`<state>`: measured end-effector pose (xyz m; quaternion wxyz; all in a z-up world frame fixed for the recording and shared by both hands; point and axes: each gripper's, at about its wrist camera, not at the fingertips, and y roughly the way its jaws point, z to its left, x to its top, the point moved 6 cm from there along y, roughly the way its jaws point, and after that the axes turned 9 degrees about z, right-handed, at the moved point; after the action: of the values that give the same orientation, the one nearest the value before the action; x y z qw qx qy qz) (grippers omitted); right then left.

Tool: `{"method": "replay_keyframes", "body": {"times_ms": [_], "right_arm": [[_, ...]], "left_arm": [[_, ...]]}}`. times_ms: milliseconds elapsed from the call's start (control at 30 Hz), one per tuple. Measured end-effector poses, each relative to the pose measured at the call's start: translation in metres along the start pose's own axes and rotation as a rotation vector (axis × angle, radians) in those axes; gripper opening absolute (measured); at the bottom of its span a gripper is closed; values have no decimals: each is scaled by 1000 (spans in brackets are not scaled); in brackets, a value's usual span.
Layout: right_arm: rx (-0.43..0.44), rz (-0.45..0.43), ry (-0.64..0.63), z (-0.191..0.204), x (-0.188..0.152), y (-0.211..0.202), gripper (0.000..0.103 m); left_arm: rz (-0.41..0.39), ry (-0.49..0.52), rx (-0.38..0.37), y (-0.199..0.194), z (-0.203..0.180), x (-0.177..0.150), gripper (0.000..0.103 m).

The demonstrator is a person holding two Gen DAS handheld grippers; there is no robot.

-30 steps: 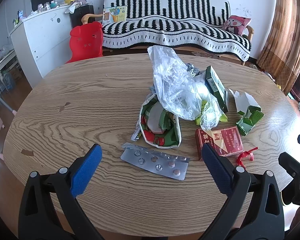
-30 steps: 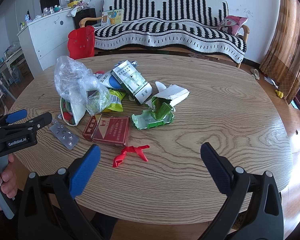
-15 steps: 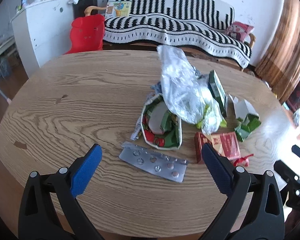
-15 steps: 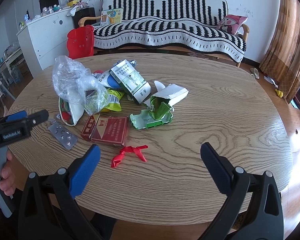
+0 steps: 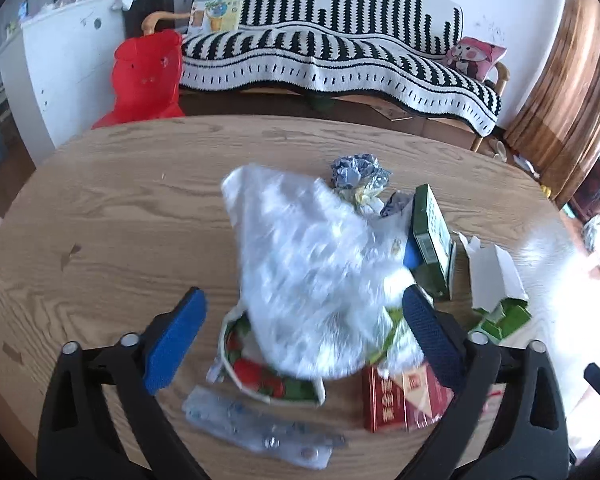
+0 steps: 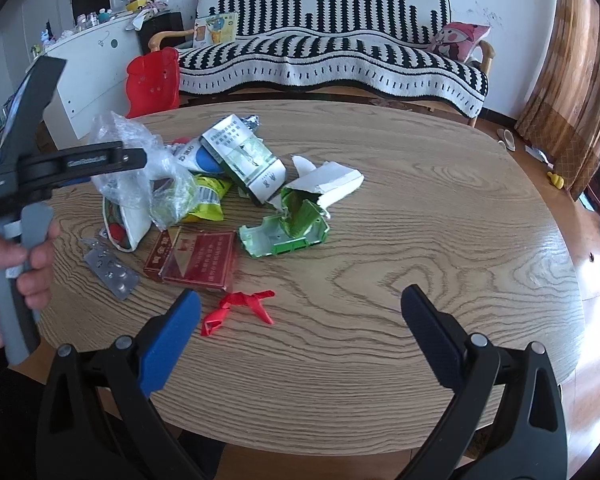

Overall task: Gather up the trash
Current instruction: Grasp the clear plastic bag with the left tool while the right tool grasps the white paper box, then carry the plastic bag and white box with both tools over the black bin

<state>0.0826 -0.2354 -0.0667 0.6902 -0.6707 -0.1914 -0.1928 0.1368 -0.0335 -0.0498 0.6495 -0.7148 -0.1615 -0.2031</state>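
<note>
striped sofa (image 6: 332, 48) behind the table (image 6: 420, 232), red chair (image 6: 154, 80), white cabinet (image 5: 64, 72), curtain (image 6: 572, 80).

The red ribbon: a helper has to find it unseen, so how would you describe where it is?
On the oval wooden table, find the trash pile. The red ribbon lies on bare wood just in front of the red carton, apart from the pile: thin, twisted, the only scrap lying alone.

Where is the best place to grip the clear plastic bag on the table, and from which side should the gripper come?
Probably its crumpled upper bulge, from above. The clear plastic bag stands puffed up over the other trash, so loose film is free there. The left gripper already straddles it, jaws closing, pads not yet pressing.
</note>
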Motion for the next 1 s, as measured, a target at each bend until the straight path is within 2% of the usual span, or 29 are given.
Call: {"method": "replay_keyframes", "body": {"times_ms": [33, 67, 100, 133, 167, 200, 300, 367, 500, 633, 700, 800, 833, 867, 900, 967, 1000], "right_arm": [[1, 1, 2, -1, 0, 1, 97], [3, 1, 6, -2, 1, 2, 97], [11, 2, 10, -3, 2, 4, 97], [17, 4, 15, -4, 3, 6, 97], [25, 8, 24, -5, 5, 9, 97], [31, 11, 34, -7, 7, 11, 97], [64, 24, 70, -10, 15, 23, 96], [83, 33, 95, -12, 24, 32, 92], [84, 24, 140, -19, 49, 48, 88], [184, 60, 287, -40, 76, 71, 88], [275, 102, 381, -47, 87, 88, 88], [315, 153, 450, -51, 96, 111, 87], [320, 166, 457, -51, 97, 116, 82], [331, 182, 465, -51, 96, 121, 60], [342, 189, 471, -50, 97, 122, 44], [354, 167, 476, -52, 98, 113, 34], [355, 140, 465, -53, 101, 104, 33]], "left_arm": [[-5, 5, -7, -2, -1, 1, 60], [-6, 9, -26, -4, -3, 2, 52], [-8, 8, -34, -6, -2, 2, 31], [-12, 4, -47, -10, -1, 2, 14], [-18, -3, -55, -15, 0, 2, 12], [-29, -7, -65, -21, 1, 3, 5], [-83, -5, -64, -41, 5, 2, 1], [-126, 0, -64, -58, 7, 0, 1], [-177, 10, -68, -79, 5, -4, 1], [-176, 27, -91, -80, -7, -12, 1], [-170, 39, -97, -78, -14, -14, 1], [-158, 61, -99, -74, -26, -16, 1], [-154, 70, -98, -73, -30, -17, 1], [-151, 74, -96, -71, -32, -17, 1], [-149, 78, -94, -70, -34, -17, 1], [-145, 79, -92, -68, -37, -17, 1], [-144, 76, -94, -68, -38, -17, 1]]}}
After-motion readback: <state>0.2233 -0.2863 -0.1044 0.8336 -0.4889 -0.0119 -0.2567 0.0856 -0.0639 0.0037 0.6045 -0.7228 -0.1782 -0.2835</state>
